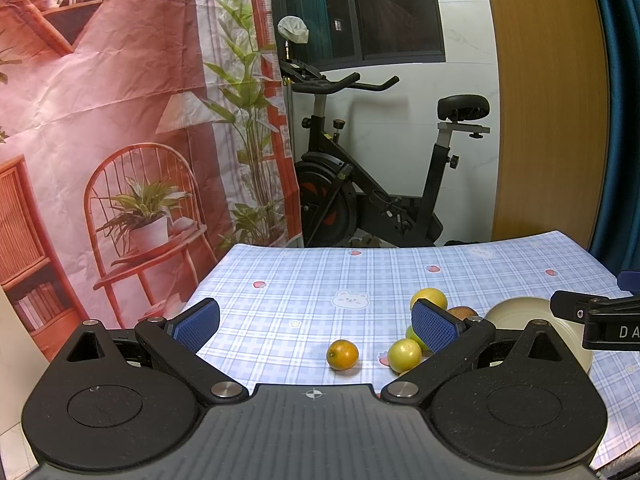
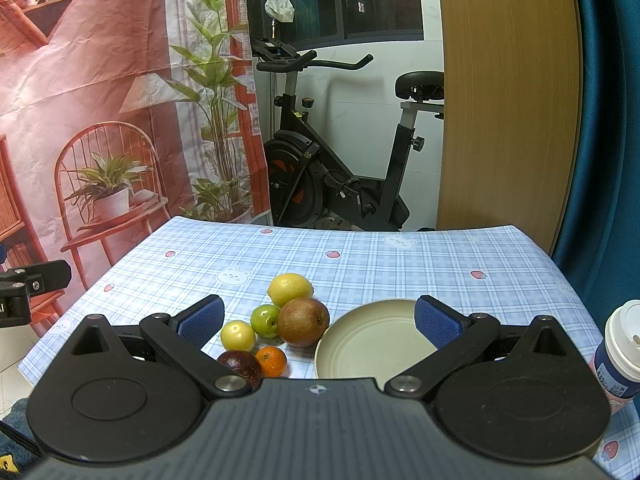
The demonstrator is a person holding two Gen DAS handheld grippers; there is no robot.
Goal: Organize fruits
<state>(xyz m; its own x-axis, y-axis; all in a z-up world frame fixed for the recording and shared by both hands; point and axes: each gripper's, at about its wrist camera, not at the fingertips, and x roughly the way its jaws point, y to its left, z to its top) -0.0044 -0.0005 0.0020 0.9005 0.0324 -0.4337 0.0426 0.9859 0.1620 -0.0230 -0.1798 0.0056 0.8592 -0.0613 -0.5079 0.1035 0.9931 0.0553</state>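
While both grippers are being held above the near edge of the table, the following is being noted.

Left gripper (image 1: pixel 316 320): blue-padded jaws are being held wide apart; nothing is being gripped.

Right gripper (image 2: pixel 319 318): jaws are likewise being held wide apart, empty, over the fruit and the plate's left part.

Surface: a table covered in a blue-and-white checked cloth with bear and strawberry prints (image 2: pixel 400 264) is being used.

Plate: a round cream-coloured plate (image 2: pixel 372 344) is being left bare, just right of the fruit cluster.

Fruit cluster: a yellow lemon (image 2: pixel 290 289) is being seen farthest back; a large reddish-brown apple (image 2: pixel 303 322) is sitting in front of it, close against the plate rim; a small green round fruit (image 2: pixel 265 321) is touching the apple's left side; a small yellow-green round fruit (image 2: pixel 237 335) is lying left of that.

Nearest fruit: a small orange mandarin (image 2: pixel 271 361) and a dark purple round fruit (image 2: pixel 240 365) are lying side by side, the latter partly hidden by the gripper body.

Stray item: a white-lidded blue paper cup (image 2: pixel 620 350) is standing at the right edge.

Background: a black exercise bike (image 2: pixel 332 160) is being seen behind the table.
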